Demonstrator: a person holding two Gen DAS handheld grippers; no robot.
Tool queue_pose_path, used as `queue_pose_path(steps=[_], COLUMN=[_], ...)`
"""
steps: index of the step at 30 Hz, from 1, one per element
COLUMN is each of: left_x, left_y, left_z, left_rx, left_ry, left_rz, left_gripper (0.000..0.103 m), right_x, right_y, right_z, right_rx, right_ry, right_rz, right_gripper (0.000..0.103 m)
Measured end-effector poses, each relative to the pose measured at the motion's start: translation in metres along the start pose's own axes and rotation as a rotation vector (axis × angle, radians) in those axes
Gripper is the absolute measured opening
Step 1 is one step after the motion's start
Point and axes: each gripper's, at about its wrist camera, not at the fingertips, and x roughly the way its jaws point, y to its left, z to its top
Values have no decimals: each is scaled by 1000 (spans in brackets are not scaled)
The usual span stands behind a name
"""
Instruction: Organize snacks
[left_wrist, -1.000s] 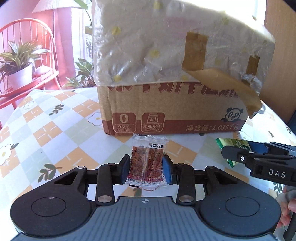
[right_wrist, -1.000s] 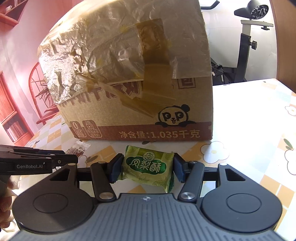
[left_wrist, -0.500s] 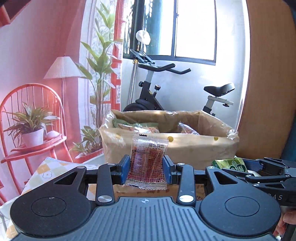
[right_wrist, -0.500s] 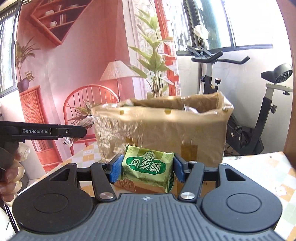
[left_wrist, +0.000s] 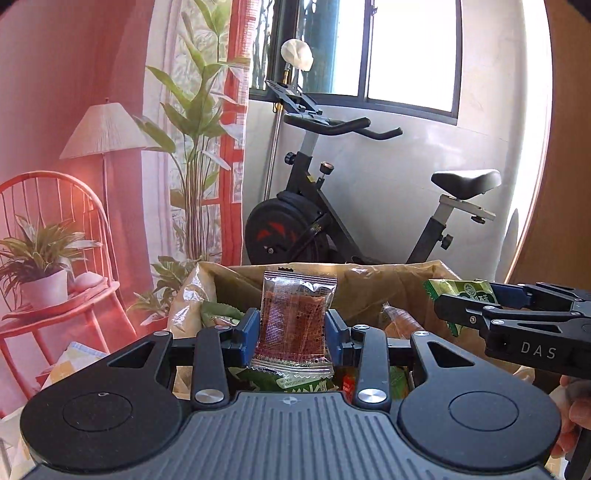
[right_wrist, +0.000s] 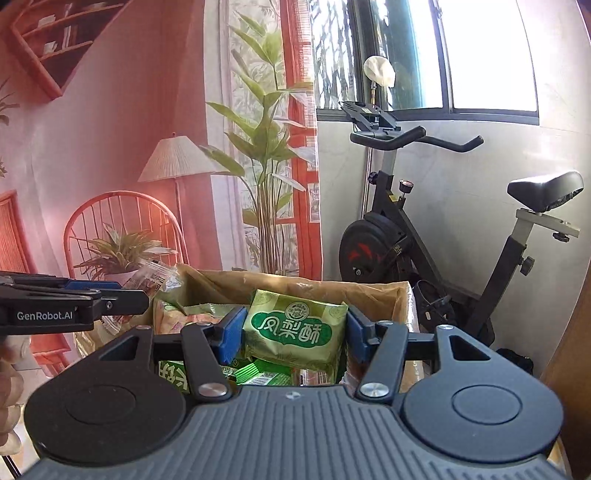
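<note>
Grippers hover above the open cardboard box (left_wrist: 369, 284). Left gripper (left_wrist: 291, 330) clamps a clear reddish sachet (left_wrist: 293, 321). Right gripper (right_wrist: 295, 334) pinches a green pastry packet (right_wrist: 295, 328), near other snack packs (right_wrist: 258, 374).

We see bright daylight blowing out the window (left_wrist: 410, 51). Fisheye bends our edges; a pink cast tints the left wall (right_wrist: 110, 129).

Left gripper (left_wrist: 292, 334) body: I see a ribbed grey deck behind the fingers, with black round housings either side.
Fingers (left_wrist: 246, 334): blue pads on black linkage arms with silver screws.
Right gripper (right_wrist: 295, 332): the same build as I see it.
Markings: white "DAS" and "GenRobot.AI" on the side bars.
Skin: bare fingertips at the frame edges.
</note>
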Motion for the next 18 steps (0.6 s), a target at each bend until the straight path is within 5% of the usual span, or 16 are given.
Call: queue_pose_path(steps=[7,12,18], left_x=[30,28,0], left_y=[3,8,6], left_z=[-6,-8,1], left_rx=[6,-10,9], left_ry=[52,68,38], left_rz=[16,18,42], left_gripper=[42,60,82], right_x=[23,26,3], right_y=[-5,-7,-13], right_z=[-9,-12,-2], right_rx=[-2,-4,21], right_ry=[76,96,75], right_rz=[-8,-25,-41], right_gripper=[59,64,90])
